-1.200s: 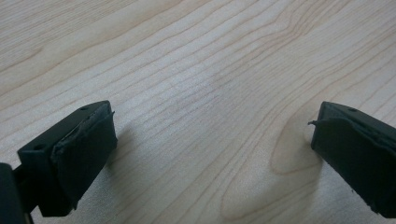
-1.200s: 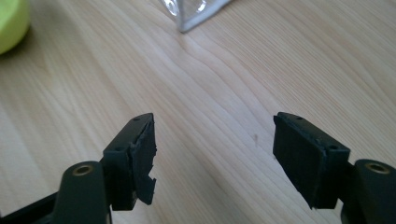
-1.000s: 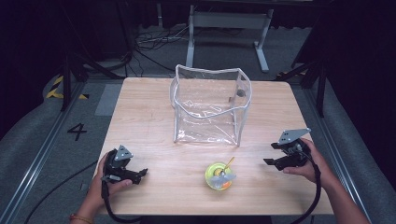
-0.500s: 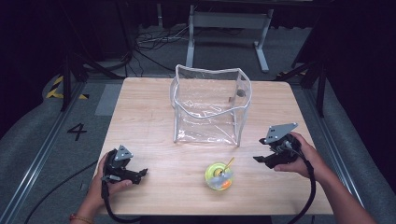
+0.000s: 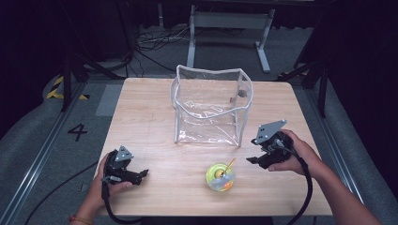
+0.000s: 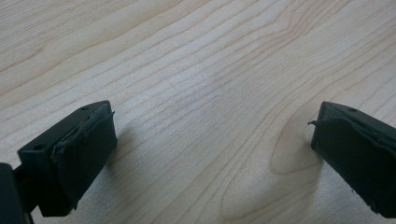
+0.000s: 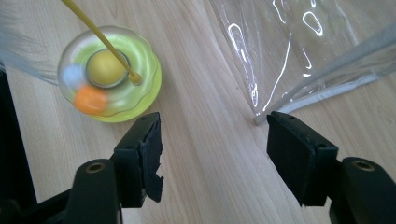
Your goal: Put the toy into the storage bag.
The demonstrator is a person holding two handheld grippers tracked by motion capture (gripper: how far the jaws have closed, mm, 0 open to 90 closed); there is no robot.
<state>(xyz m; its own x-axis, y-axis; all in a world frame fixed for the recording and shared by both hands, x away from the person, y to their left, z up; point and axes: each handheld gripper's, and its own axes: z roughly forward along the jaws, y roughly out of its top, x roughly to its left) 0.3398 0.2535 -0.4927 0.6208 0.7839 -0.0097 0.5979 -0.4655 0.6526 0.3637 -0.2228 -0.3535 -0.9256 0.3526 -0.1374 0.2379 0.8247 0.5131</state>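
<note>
- A light wooden surface [image 5: 155, 117] with rounded corners sits in the middle of the high view.
- A see-through soft plastic bag with a grey-white rim [image 5: 211, 105] stands open on the surface, just above the middle of the frame.
- A small round yellow-green see-through toy with little coloured balls inside and a thin yellow stick [image 5: 220, 176] lies on the surface, low and a bit right of the middle. It is near the bag's front but not touching it.
- The left tool [image 5: 141, 174] is at the lower left of the frame, held in the person's left hand [image 5: 105, 185]. It lies low over bare wood, well apart from the toy. In the left gripper view its black jaws stand wide with nothing between them.
- The right tool [image 5: 251, 160] is at the lower right, held in the right hand [image 5: 295, 154], just right of the toy. In the right gripper view its jaws are wide and hold nothing. The toy [image 7: 112, 74] shows at the upper left there and the bag's corner [image 7: 299, 60] at the upper right.
</note>
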